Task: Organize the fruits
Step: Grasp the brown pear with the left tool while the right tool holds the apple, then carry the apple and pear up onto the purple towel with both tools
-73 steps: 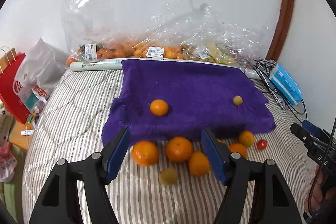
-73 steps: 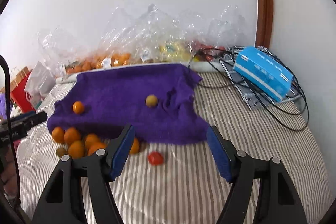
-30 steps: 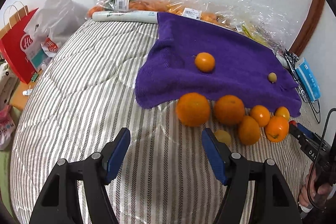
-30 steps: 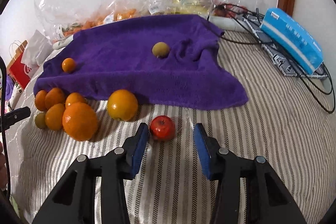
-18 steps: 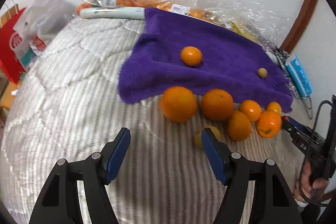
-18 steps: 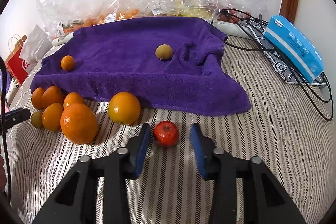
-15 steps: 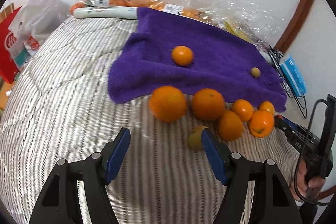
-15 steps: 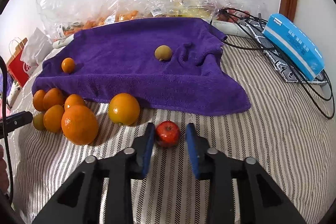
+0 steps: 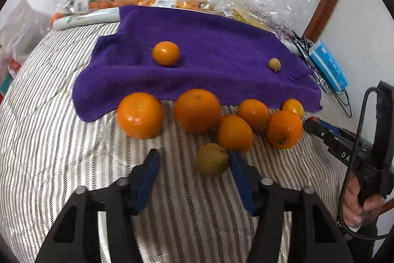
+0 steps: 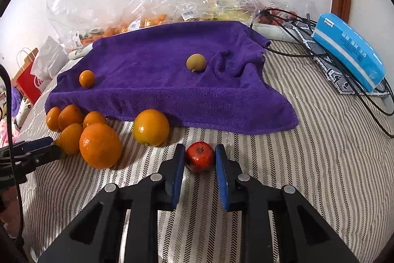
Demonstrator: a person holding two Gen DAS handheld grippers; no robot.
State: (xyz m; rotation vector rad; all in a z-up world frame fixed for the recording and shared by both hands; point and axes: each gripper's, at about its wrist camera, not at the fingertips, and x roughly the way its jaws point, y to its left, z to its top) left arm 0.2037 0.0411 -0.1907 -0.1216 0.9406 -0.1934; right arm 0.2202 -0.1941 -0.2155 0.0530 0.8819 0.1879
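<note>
Left wrist view: the left gripper (image 9: 193,162) hangs over a striped bed (image 9: 44,139). Its jaws have just been closing and stand apart. A small yellow-green fruit (image 9: 212,159) lies between them, hard against the right pad, with a wide gap to the left pad; it is not clamped. Beyond the fingertips six oranges (image 9: 198,110) sit in a loose row along the near edge of a purple towel (image 9: 216,51). On the towel rest a small orange (image 9: 165,53), left of centre, and a small brownish fruit (image 9: 274,64), far right. At the far right edge a hand (image 9: 357,203) holds the other gripper's handle.

Right wrist view: the oranges cluster at the left, beside the tip of the left gripper. At centre the right gripper (image 10: 200,159) is clenched on a small red fruit (image 10: 199,156), both blue pads pressing its sides, on the bed just in front of the towel's edge. A blue box (image 10: 349,53) and black cables (image 10: 290,16) lie at the right.
</note>
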